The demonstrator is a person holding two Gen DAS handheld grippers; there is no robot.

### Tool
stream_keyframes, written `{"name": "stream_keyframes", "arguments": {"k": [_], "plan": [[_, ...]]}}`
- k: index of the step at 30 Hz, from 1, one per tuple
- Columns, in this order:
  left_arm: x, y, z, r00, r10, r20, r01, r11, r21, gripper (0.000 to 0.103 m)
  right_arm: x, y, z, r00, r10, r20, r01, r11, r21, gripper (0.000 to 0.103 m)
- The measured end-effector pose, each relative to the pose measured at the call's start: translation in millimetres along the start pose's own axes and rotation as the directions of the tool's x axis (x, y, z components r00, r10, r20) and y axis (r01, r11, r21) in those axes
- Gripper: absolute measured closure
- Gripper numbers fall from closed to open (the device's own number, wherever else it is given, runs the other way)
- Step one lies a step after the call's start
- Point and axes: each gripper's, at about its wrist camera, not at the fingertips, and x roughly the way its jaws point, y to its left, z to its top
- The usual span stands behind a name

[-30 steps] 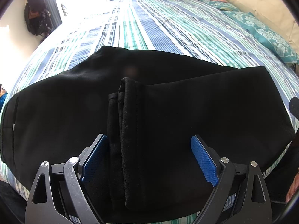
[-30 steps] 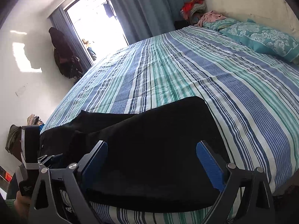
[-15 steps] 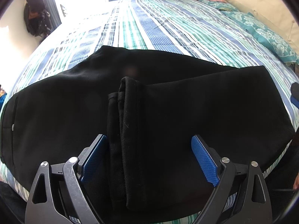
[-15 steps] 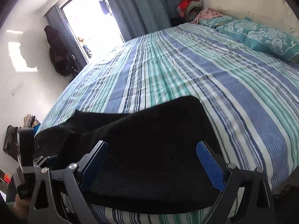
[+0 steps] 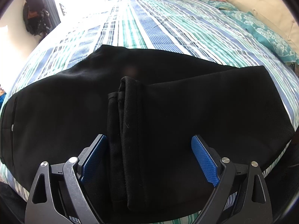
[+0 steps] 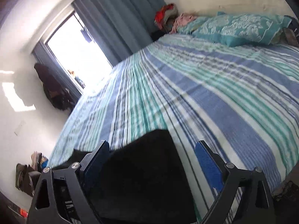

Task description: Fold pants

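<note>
Black pants (image 5: pixel 168 100) lie across the near side of a striped bed (image 5: pixel 158 28), with the leg ends folded back so the hems (image 5: pixel 127 97) rest on the middle of the garment. My left gripper (image 5: pixel 149 156) hovers open just above the hems, nothing between its blue pads (image 5: pixel 204 160). In the right wrist view the folded right end of the pants (image 6: pixel 145 177) fills the lower frame. My right gripper (image 6: pixel 152 160) is open over it, tilted, holding nothing.
Teal floral pillows (image 6: pixel 239 28) and a pile of clothes (image 6: pixel 168 16) sit at the head of the bed by a cream headboard (image 5: pixel 261 3). A bright window (image 6: pixel 74 52) with blue curtains is beyond; dark bags (image 5: pixel 35 20) hang on the wall.
The right gripper has tilted and swung toward the right end of the pants, so its view rotated. The left gripper and the pants have stayed put.
</note>
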Motion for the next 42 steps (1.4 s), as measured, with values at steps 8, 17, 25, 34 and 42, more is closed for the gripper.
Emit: {"name": "stream_keyframes", "arguments": {"k": [8, 17, 25, 34, 42], "plan": [[-0.2, 1.3, -0.2, 1.0, -0.011, -0.003, 0.011, 1.0, -0.005, 0.01, 36.7, 33.5, -43.1, 0.935, 0.132, -0.328, -0.163, 0.984, -0.071, 0.009], [-11.1, 11.4, 5.0, 0.999, -0.041, -0.032, 0.04, 0.998, -0.045, 0.012, 9.8, 67.6, -44.1, 0.976, 0.088, -0.2, -0.141, 0.953, -0.267, 0.01], [-54.3, 23.1, 18.7, 0.994, -0.056, 0.098, 0.067, 0.992, -0.11, 0.012, 35.9, 65.3, -57.0, 0.962, 0.045, -0.271, -0.119, 0.958, -0.262, 0.01], [-15.5, -21.8, 32.3, 0.994, -0.108, 0.015, 0.108, 0.994, 0.019, 0.012, 77.5, 69.1, -18.2, 0.959, 0.021, -0.283, -0.091, 0.967, -0.238, 0.01], [-3.3, -32.3, 13.8, 0.999, -0.049, -0.02, 0.051, 0.991, 0.123, 0.012, 103.6, 63.3, -37.9, 0.927, -0.075, -0.367, -0.032, 0.96, -0.278, 0.011]]}}
